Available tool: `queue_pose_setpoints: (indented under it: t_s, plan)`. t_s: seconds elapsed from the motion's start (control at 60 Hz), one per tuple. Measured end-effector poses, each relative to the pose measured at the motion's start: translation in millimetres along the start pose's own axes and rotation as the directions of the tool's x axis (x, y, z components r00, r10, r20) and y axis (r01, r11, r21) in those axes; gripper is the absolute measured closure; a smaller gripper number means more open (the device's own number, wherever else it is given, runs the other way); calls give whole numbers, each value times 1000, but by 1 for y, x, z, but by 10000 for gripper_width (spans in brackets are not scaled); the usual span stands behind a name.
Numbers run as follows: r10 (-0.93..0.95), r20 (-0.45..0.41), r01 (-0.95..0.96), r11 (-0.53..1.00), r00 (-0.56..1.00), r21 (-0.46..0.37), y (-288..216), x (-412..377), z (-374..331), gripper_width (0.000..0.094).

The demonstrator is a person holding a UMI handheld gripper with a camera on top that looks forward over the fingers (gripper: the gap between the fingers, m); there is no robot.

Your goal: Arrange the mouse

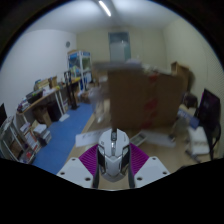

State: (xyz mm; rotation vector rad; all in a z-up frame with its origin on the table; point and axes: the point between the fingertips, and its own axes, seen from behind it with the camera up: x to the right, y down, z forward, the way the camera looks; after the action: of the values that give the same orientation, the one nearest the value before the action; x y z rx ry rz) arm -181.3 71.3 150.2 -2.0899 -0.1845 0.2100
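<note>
A white and grey computer mouse (112,153) with a dark scroll wheel sits between my two fingers, held up in the air well above the floor. The purple pads (90,160) press against its left and right sides. My gripper (112,160) is shut on the mouse. The mouse's underside and rear are hidden behind the fingers.
A room lies beyond: large cardboard boxes (140,95) in the middle, a cluttered desk and shelves (45,100) at the left, a blue floor mat (62,125), a dark chair (207,110) at the right, a window (119,45) on the far wall.
</note>
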Motion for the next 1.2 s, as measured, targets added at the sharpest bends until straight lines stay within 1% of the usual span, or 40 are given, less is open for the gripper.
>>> queue_pose_setpoints:
  t_s: [0.05, 0.1, 0.167, 0.2, 0.25, 0.3, 0.383, 0.433, 0.5, 0.6, 0.617, 0.633, 0.65, 0.667, 0.683, 0.733, 0.75, 0.767, 0.833, 0.883, 0.917, 0.933, 0.95, 0.967, 0.983, 1.1, 1.2]
  plan:
    - [-25, -29, 28, 996, 999, 85, -32, 44, -28, 532]
    - [-29, -76, 39, 990, 997, 133, -49, 95, -52, 533]
    - [-34, -119, 50, 990, 992, 136, -48, 157, -76, 537]
    - [-37, -138, 57, 988, 990, 140, -34, 184, -83, 535]
    - [-39, -164, 58, 993, 986, 107, -17, 222, -89, 535]
    - [-51, -183, 60, 997, 982, 40, 20, 252, -89, 537]
    - [-22, -187, 14, 999, 982, -47, 88, 280, -87, 535]
    - [3, -185, -21, 995, 983, -93, 120, 294, -82, 538]
    - [28, -186, -56, 988, 982, -146, 158, 303, -75, 536]
    - [36, -180, -74, 975, 983, -210, 199, 304, -70, 534]
    - [36, -177, -76, 971, 984, -226, 207, 304, -68, 505]
    - [41, -175, -77, 975, 984, -207, 207, 303, -67, 476]
    - [45, -173, -77, 980, 984, -185, 206, 304, -65, 509]
    - [45, -168, -79, 976, 985, -201, 211, 303, -67, 508]
    - [45, -164, -77, 978, 985, -193, 209, 303, -66, 514]
    - [38, -153, -70, 976, 987, -208, 206, 303, -64, 468]
    - [37, -151, -69, 975, 988, -212, 206, 303, -65, 402]
    - [38, -149, -70, 974, 988, -217, 207, 303, -65, 434]
    - [32, -137, -65, 969, 990, -240, 207, 300, -67, 339]
    - [40, -144, -79, 959, 989, -274, 211, 298, -75, 165]
    - [49, -159, -93, 956, 986, -280, 210, 297, -82, 42]
    - [52, -172, -99, 956, 984, -276, 208, 297, -86, 75]
    - [54, -173, -100, 957, 983, -273, 205, 294, -91, 52]
    - [57, -173, -102, 959, 983, -265, 202, 290, -96, 98]
    - [57, -174, -102, 960, 983, -260, 199, 287, -102, 103]
    - [52, -206, -103, 964, 977, -243, 186, 254, -153, 100]
    - [92, -215, -141, 964, 972, -225, 181, 216, -194, 97]
